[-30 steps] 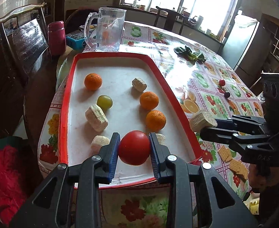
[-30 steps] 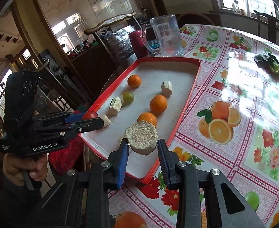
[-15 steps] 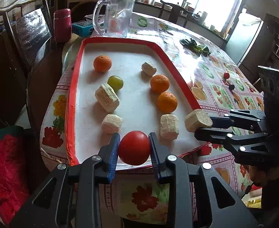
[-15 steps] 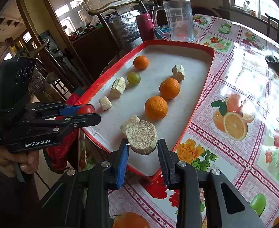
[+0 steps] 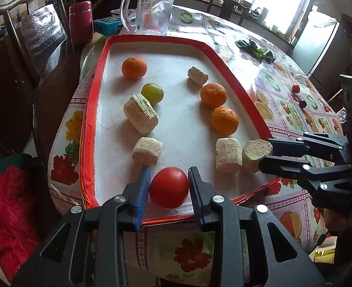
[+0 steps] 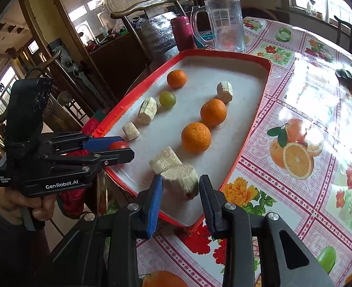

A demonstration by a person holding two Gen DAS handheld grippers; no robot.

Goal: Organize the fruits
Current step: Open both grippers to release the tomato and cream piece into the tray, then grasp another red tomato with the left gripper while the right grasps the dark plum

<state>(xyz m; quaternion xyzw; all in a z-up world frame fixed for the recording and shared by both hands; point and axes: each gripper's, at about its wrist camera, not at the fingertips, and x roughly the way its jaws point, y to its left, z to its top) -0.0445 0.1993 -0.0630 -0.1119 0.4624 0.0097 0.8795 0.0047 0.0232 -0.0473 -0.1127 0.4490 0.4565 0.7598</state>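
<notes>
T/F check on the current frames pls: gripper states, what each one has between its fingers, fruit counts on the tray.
1. The left hand-held gripper has a red tomato between its fingers. True.
2. The right hand-held gripper has an orange between its fingers. False: it is a pale corn cob piece.
3. Three oranges lie on the red-rimmed tray. True.
4. The green fruit sits outside the tray. False: it lies on the tray, beside a cob piece.
5. The glass mug stands on the tray. False: it stands on the table beyond the tray's far rim.

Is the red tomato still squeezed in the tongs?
No. The round red tomato sits on the red-rimmed white tray, with gaps between it and the open left tongs.
</notes>
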